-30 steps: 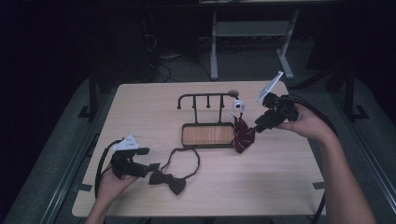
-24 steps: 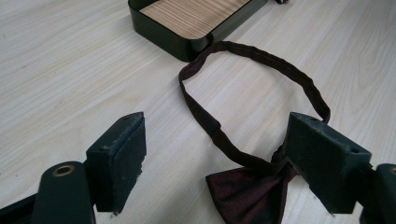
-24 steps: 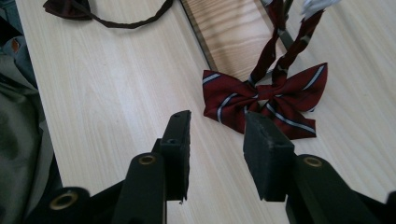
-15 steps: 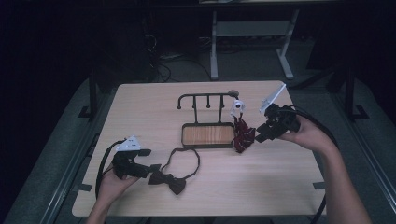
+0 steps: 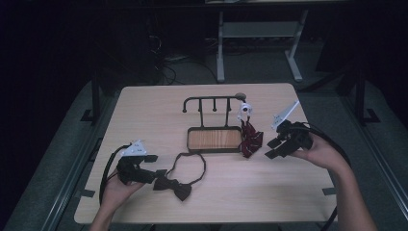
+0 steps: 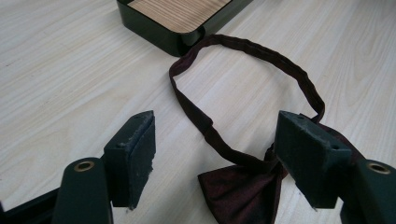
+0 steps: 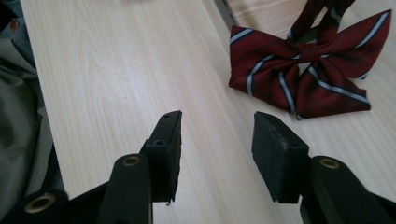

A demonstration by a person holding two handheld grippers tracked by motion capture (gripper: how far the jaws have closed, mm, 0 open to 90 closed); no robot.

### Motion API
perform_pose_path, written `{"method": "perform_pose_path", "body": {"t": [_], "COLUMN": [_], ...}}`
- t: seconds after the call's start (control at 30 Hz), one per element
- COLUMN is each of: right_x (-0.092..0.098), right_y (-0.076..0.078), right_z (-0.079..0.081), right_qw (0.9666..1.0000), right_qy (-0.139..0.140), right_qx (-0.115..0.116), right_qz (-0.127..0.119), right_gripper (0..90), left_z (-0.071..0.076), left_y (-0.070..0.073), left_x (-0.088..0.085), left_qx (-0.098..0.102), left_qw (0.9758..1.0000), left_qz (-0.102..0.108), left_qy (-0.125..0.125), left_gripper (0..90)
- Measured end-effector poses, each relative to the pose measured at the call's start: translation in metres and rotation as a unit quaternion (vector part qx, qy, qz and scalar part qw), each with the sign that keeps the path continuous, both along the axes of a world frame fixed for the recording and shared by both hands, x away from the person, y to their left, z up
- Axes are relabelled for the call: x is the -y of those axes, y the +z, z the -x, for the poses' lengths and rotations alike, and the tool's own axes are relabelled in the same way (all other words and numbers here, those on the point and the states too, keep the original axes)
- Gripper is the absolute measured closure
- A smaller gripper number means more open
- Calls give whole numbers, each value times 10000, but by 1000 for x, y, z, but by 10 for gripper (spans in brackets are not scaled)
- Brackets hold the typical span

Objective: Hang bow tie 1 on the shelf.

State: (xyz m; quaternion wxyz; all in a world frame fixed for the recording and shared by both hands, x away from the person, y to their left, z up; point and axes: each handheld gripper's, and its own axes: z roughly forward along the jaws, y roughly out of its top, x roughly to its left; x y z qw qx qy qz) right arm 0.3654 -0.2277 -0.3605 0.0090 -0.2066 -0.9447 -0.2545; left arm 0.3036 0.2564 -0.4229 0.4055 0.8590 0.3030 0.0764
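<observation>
A dark maroon bow tie lies on the table near the front left, its strap looping toward a black stand with a wooden base. My left gripper is open around the bow. Its jaws have just been closing and the pads do not press on the cloth. A red striped bow tie rests at the stand's right end, its strap rising to the rail. My right gripper stands open just right of it, its jaws having just been opening with nothing between them.
The stand's hook rail rises behind the wooden base. A small white piece hangs at the rail's right end. Bare wood lies between the two ties. The table's right edge is close to my right hand.
My right gripper has come down and toward the near side, beside the striped tie, and its jaws stand wider. The left jaws have drawn slightly closer; the left hand stayed put.
</observation>
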Motion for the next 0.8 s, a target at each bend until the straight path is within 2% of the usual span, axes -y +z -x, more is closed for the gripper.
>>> {"method": "perform_pose_path", "body": {"t": [0.27, 0.43, 0.8], "right_x": [2, 4, 7], "right_y": [-12, -21, -34], "right_z": [11, 18, 29], "right_qw": [10000, 9999, 9999], "right_qy": [-25, -34, -92], "right_qx": [-22, -26, 10], "right_qz": [-92, -122, -144], "right_gripper": [493, 469, 458], "left_z": [0, -2, -4], "left_y": [0, 0, -1], "left_x": [2, 5, 7], "left_qx": [-26, -11, -110], "left_qw": [9999, 9996, 9995], "left_qz": [-106, -259, -231], "left_qy": [-52, -145, -169], "left_gripper": [329, 338, 342]}}
